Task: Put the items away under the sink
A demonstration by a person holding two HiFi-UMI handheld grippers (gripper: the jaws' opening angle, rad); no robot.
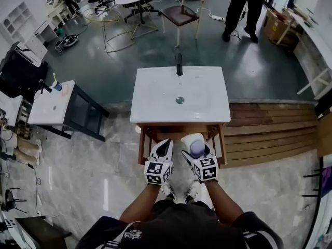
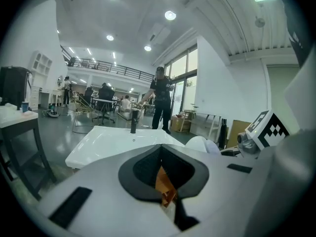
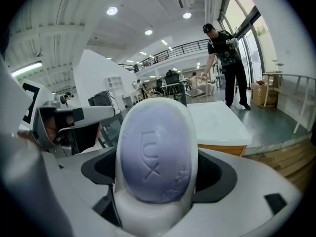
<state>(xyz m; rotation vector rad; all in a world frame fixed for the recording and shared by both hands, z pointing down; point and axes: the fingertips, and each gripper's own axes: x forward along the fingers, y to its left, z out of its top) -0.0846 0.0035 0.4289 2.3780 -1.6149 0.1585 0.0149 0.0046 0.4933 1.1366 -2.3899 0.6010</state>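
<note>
A white sink (image 1: 155,102) with a black tap (image 1: 179,65) tops a wooden cabinet (image 1: 141,145) straight ahead of me. My right gripper (image 1: 196,149) is shut on a white soap dish (image 3: 148,214) that carries a purple soap bar (image 3: 153,157), held just in front of the cabinet's upper edge. The dish (image 2: 205,144) also shows from the left gripper view. My left gripper (image 1: 165,144) hovers beside it, jaws shut (image 2: 165,184) with nothing between them; orange wood shows through the gap. The cabinet's inside is hidden below the sink top.
A white-topped table on a black frame (image 1: 52,105) stands to the left, with a cup on it. Wooden decking (image 1: 270,134) runs along the right. Farther off are a chair (image 1: 180,15) and a standing person (image 1: 244,9).
</note>
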